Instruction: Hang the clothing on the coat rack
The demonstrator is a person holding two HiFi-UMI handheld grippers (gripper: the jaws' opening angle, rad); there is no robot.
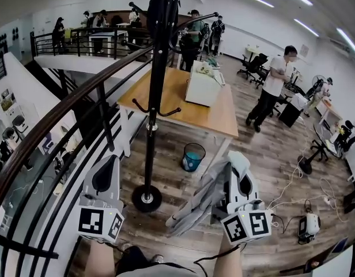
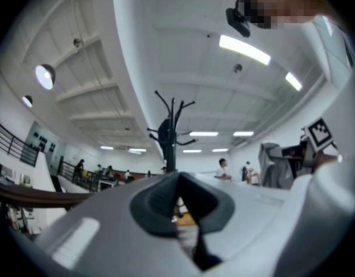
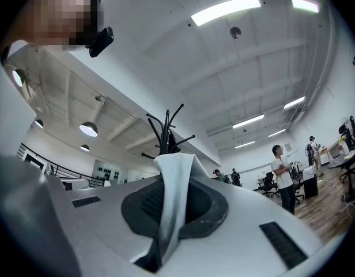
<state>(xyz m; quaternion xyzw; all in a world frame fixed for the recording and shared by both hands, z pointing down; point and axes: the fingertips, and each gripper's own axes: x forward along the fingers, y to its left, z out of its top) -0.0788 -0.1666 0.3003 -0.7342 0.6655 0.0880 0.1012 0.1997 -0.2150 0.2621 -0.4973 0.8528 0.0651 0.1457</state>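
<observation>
1. The right gripper (image 1: 235, 154) is clamped on the grey clothing (image 1: 200, 198). In the right gripper view a fold of the cloth (image 3: 172, 201) stands pinched between the dark pads (image 3: 209, 203).
2. In the head view the clothing droops from those jaws toward 8 o'clock, off the floor.
3. The left gripper (image 1: 110, 159) has its jaws together at the tips with nothing between them, as the left gripper view (image 2: 177, 180) shows.
4. The coat rack (image 1: 154, 97) stands upright, its round base (image 1: 147, 198) at 9 o'clock of the clothing, between the two grippers.
5. A blue bin (image 1: 193, 157) sits at 12 o'clock of the clothing, and a wooden table (image 1: 166, 94) lies beyond it.
</observation>
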